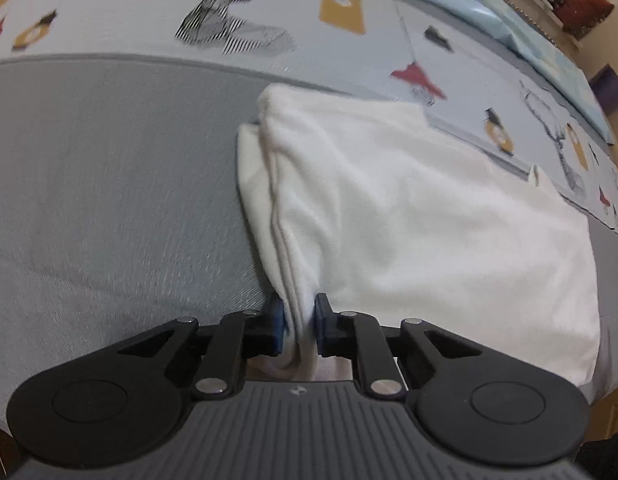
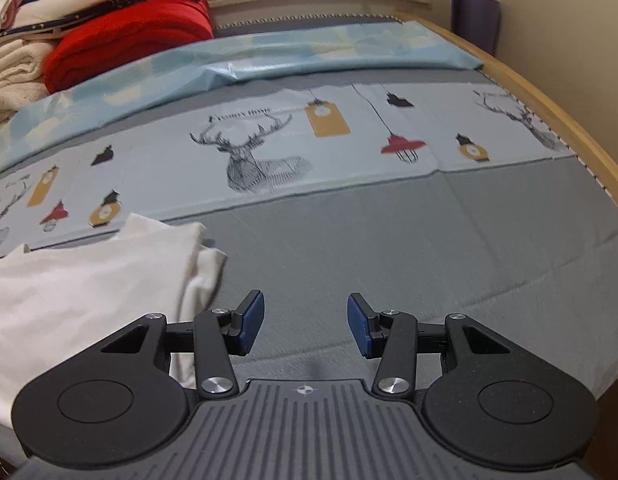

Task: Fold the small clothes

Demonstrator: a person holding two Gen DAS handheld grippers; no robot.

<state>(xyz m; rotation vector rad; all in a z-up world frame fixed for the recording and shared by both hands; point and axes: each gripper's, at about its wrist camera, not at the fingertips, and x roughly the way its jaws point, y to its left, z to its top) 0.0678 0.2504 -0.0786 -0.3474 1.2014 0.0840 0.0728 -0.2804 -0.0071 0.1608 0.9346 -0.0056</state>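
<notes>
The white garment (image 1: 409,216) lies on the bed's (image 2: 429,240) grey band, its near edge clamped by the left gripper (image 1: 300,326). The fold should be carried over evenly, while the right gripper (image 2: 305,322), fingers apart, holds nothing.

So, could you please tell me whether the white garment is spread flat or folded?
Partly folded: the white garment is doubled along one edge, which the left tool pinches.

We look from two wrist cameras, each just behind its own black two-finger gripper and angled steeply down onto the grey bed sheet (image 2: 389,240). Our left view sits close over the white fabric garment (image 1: 429,208); our right view takes in more bed. Both share that garment (image 2: 89,280) and the pale-blue deer-print strip (image 1: 237,16) (image 2: 269,152).
</notes>
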